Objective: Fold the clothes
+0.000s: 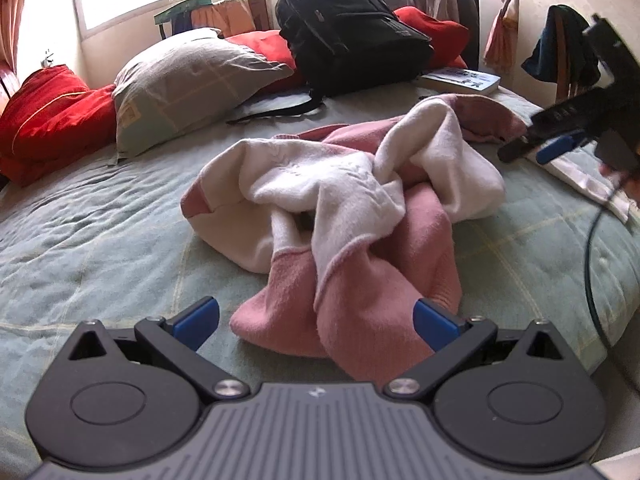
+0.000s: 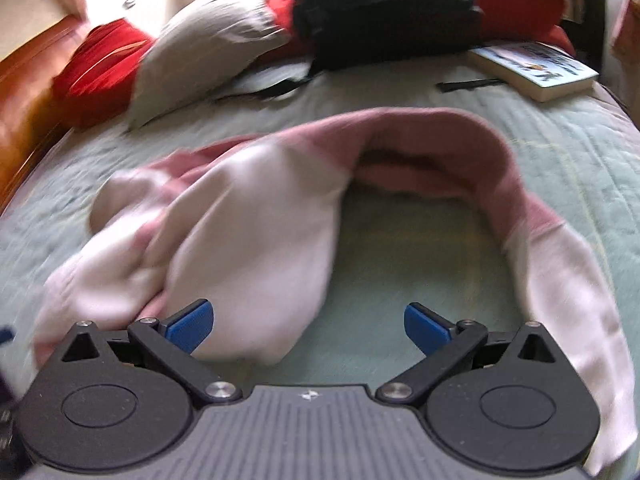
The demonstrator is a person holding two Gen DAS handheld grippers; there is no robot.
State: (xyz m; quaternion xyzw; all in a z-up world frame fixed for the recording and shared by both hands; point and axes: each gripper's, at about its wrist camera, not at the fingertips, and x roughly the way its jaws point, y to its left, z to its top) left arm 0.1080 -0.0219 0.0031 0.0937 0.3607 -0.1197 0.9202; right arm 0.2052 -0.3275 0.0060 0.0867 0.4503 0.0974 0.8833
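Observation:
A crumpled pink and white garment [image 1: 352,208] lies in a heap on the green bedspread [image 1: 100,232]. My left gripper [image 1: 316,322] is open, low over the bed, with the garment's near pink end lying between its blue fingertips. The right gripper [image 1: 536,148] shows at the right of the left wrist view, over a white strip of the garment. In the blurred right wrist view, the right gripper [image 2: 308,326] is open; the garment [image 2: 248,208] curves around it, with white cloth by the left fingertip and bare bedspread [image 2: 400,264] between the fingers.
At the bed's far side lie a grey pillow [image 1: 188,80], red cushions [image 1: 48,116], a black backpack [image 1: 348,32] and a book [image 1: 460,79]. Clothes hang by the window behind. A chair with dark clothing [image 1: 560,48] stands at the right. A black cable [image 1: 592,256] runs down the right edge.

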